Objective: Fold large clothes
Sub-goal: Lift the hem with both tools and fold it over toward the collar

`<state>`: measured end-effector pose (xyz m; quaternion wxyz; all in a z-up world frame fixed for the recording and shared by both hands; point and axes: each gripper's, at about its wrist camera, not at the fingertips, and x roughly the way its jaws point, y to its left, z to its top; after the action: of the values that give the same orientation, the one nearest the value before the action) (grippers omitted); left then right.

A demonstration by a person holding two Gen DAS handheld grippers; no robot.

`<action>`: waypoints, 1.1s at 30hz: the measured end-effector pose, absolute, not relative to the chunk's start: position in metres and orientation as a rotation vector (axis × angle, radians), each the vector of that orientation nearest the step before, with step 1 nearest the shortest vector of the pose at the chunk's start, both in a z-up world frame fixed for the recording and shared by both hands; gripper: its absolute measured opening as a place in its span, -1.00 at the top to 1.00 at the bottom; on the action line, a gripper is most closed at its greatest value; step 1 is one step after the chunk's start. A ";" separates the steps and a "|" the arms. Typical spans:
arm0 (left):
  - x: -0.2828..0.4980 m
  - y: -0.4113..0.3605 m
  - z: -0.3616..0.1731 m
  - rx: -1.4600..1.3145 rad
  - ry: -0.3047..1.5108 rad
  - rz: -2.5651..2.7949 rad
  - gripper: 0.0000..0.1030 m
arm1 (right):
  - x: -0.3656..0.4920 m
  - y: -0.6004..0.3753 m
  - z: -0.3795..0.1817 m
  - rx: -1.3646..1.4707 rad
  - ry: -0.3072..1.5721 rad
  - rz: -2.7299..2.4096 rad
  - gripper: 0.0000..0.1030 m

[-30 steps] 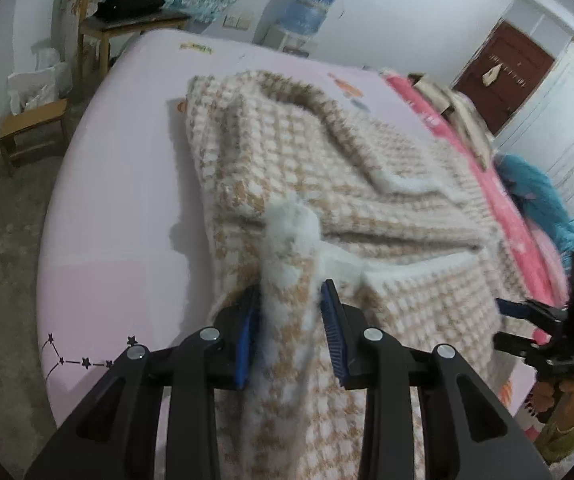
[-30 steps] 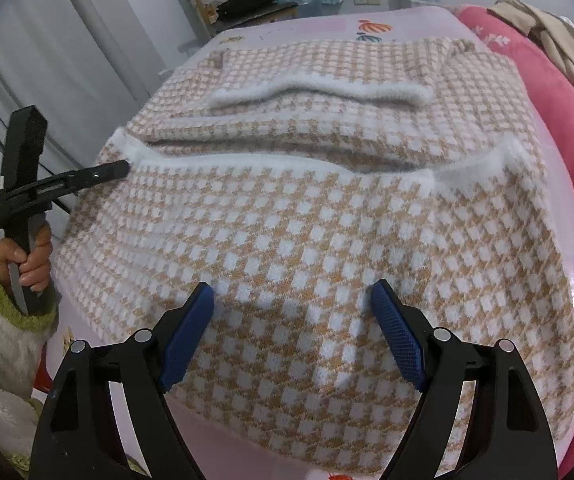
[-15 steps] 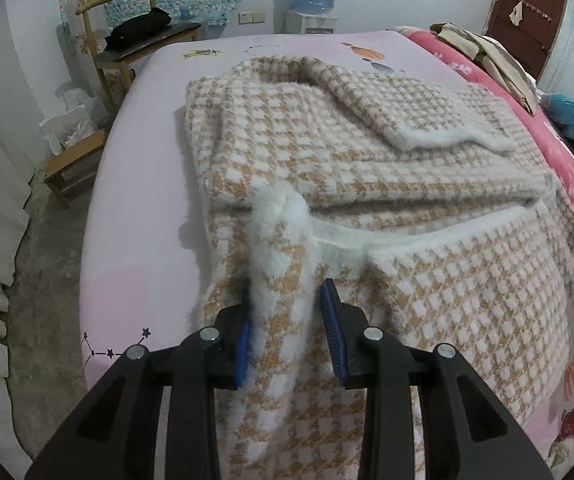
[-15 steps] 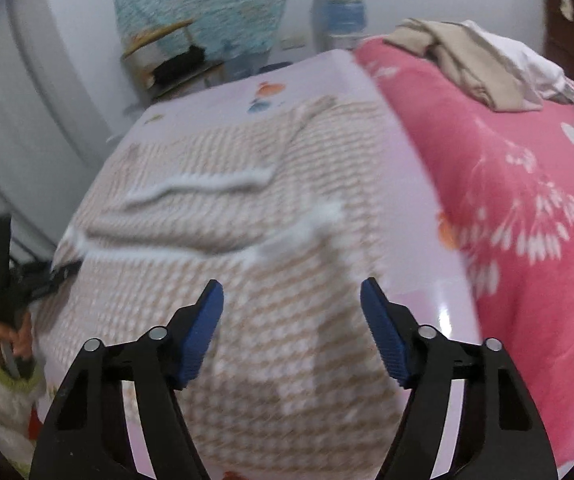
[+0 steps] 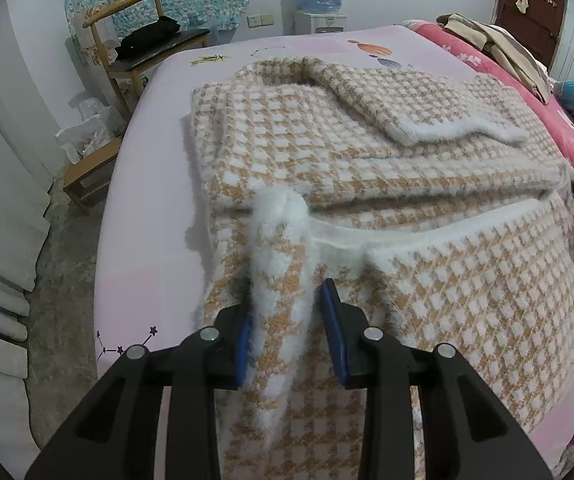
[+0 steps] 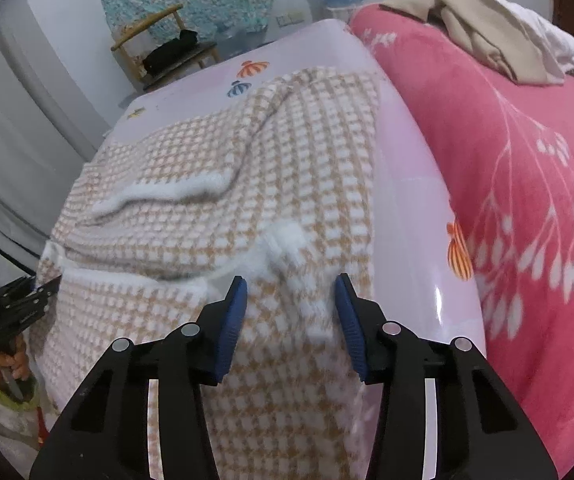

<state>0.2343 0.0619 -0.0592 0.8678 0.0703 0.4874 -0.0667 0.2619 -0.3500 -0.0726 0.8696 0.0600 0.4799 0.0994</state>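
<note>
Left gripper [image 5: 287,332] pinches the checked garment [image 5: 427,280] on a pink bed [image 5: 147,208]; right gripper [image 6: 291,312] is closing around it.

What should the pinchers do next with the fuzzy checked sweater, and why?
Probably the right gripper should finish pinching the sweater's white-trimmed corner. Its jaws are closing with that corner between them, while the left gripper already grips the other corner. Then both could lift together.

Bed [image 5: 143,208] with pale pink printed sheet; checked tan-and-white garment [image 5: 367,184] spread on it; pink floral blanket [image 6: 527,184] alongside, beige clothes [image 6: 483,28] heaped on blanket.
</note>
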 end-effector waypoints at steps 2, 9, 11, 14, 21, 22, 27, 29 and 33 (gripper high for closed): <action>0.234 0.062 -0.059 0.146 1.021 -0.139 0.41 | 0.255 -0.351 -0.071 0.127 1.013 0.218 0.25; 0.236 0.063 -0.061 0.145 1.022 -0.133 0.41 | 0.240 -0.339 -0.074 0.028 1.051 0.204 0.31; 0.236 0.062 -0.061 0.144 1.023 -0.126 0.41 | 0.243 -0.333 -0.075 -0.014 1.050 0.187 0.35; 0.236 0.061 -0.061 0.151 1.022 -0.115 0.41 | 0.247 -0.327 -0.079 -0.057 1.050 0.161 0.39; 0.236 0.059 -0.060 0.166 1.019 -0.105 0.41 | 0.247 -0.304 -0.083 -0.185 1.042 0.099 0.48; 0.236 0.059 -0.060 0.167 1.019 -0.105 0.41 | 0.248 -0.301 -0.084 -0.194 1.041 0.095 0.51; 0.235 0.058 -0.061 0.181 1.015 -0.099 0.41 | 0.245 -0.292 -0.085 -0.236 1.039 0.063 0.57; 0.234 0.056 -0.061 0.186 1.013 -0.096 0.41 | 0.244 -0.289 -0.086 -0.251 1.037 0.054 0.60; 0.234 0.056 -0.061 0.187 1.012 -0.094 0.40 | 0.239 -0.286 -0.084 -0.269 1.032 0.039 0.67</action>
<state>0.2336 0.0560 -0.0606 0.8694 0.0894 0.4838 -0.0450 0.2392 -0.2860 -0.0837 0.8609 -0.1281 0.4920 0.0184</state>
